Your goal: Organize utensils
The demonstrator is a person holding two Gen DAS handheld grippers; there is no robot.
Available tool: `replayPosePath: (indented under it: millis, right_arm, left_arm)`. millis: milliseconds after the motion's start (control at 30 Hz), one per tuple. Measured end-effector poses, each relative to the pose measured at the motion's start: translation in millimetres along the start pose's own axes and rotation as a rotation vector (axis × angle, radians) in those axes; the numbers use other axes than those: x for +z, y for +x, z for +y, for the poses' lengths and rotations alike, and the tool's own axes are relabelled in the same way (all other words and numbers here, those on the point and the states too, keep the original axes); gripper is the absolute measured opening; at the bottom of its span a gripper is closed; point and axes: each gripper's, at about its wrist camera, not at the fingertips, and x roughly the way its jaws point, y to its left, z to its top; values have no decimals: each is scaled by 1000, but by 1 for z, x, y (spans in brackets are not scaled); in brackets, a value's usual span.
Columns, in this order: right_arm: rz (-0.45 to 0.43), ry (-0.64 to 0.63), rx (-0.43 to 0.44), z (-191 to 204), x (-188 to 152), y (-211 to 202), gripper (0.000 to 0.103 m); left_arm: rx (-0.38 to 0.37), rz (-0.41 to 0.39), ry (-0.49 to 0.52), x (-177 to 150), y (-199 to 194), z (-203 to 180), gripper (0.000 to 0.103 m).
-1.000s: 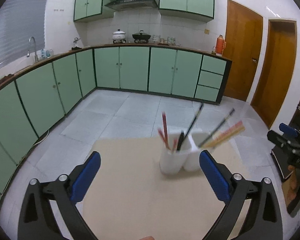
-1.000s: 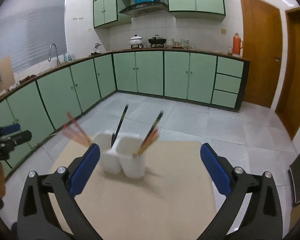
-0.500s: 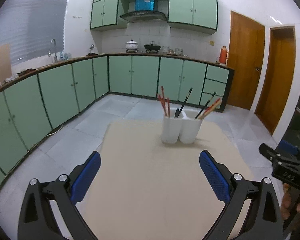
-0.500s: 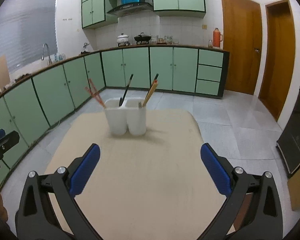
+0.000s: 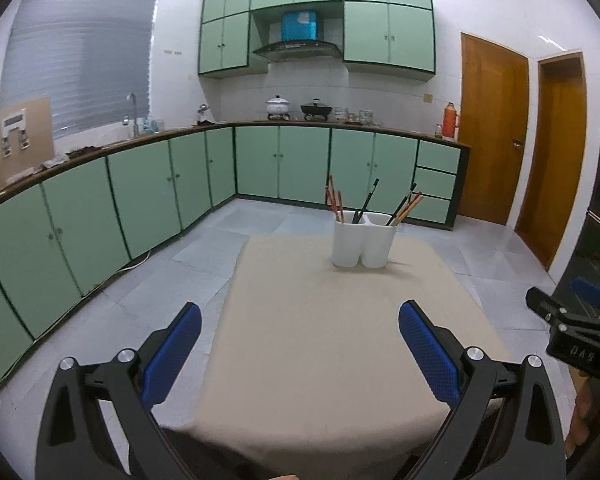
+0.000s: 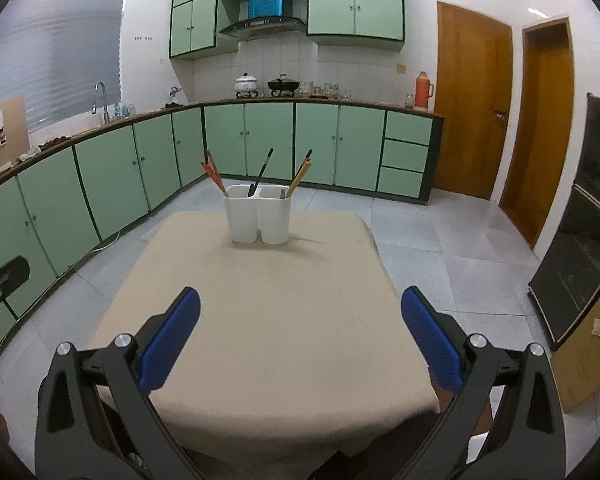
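A white two-compartment holder [image 5: 364,242] [image 6: 259,219] stands near the far end of the beige-covered table [image 5: 324,336] [image 6: 268,320]. Red chopsticks [image 5: 334,203] [image 6: 213,172] and a black one [image 6: 262,172] lean in its left compartment; black and wooden chopsticks [image 5: 405,210] [image 6: 300,176] lean in the right. My left gripper [image 5: 299,346] is open over the near part of the table with nothing between its blue pads. My right gripper [image 6: 300,332] is also open and holds nothing; it shows at the right edge of the left wrist view [image 5: 572,332].
Green base cabinets [image 5: 140,200] run along the left and back walls under a worktop with a sink tap [image 6: 100,96], pots [image 5: 278,106] and an orange flask [image 6: 423,90]. Two wooden doors [image 6: 472,112] stand at the right, a dark cabinet [image 6: 580,220] beside them. Grey tiled floor surrounds the table.
Both grippers have pulled back from the holder toward the near end of the table and levelled out; the holder now looks smaller and farther. Both stay open.
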Motion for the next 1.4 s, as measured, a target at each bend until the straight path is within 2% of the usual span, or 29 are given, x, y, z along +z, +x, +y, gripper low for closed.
replayPosePath:
  millis: [133, 300, 600, 867, 1100, 1400]
  right_arm:
    - [-27, 6, 6, 1, -9, -33, 97]
    - [-103, 7, -9, 2, -23, -79, 97]
    - [-175, 12, -2, 0, -35, -127, 97]
    - [-197, 14, 7, -4, -36, -139, 97]
    - [-197, 27, 14, -7, -45, -140, 97]
    - [-209, 37, 7, -7, -46, -143, 97]
  left_arm:
    - [24, -13, 4, -17, -35, -1, 97]
    - [45, -26, -28, -33, -78, 6, 97]
    - [79, -102, -55, -33, -132, 21, 97]
    - [118, -161, -66, -32, -149, 24, 97]
    - [134, -154, -68, -39, -153, 19, 97]
    - [113, -157, -82, -39, -153, 18, 97]
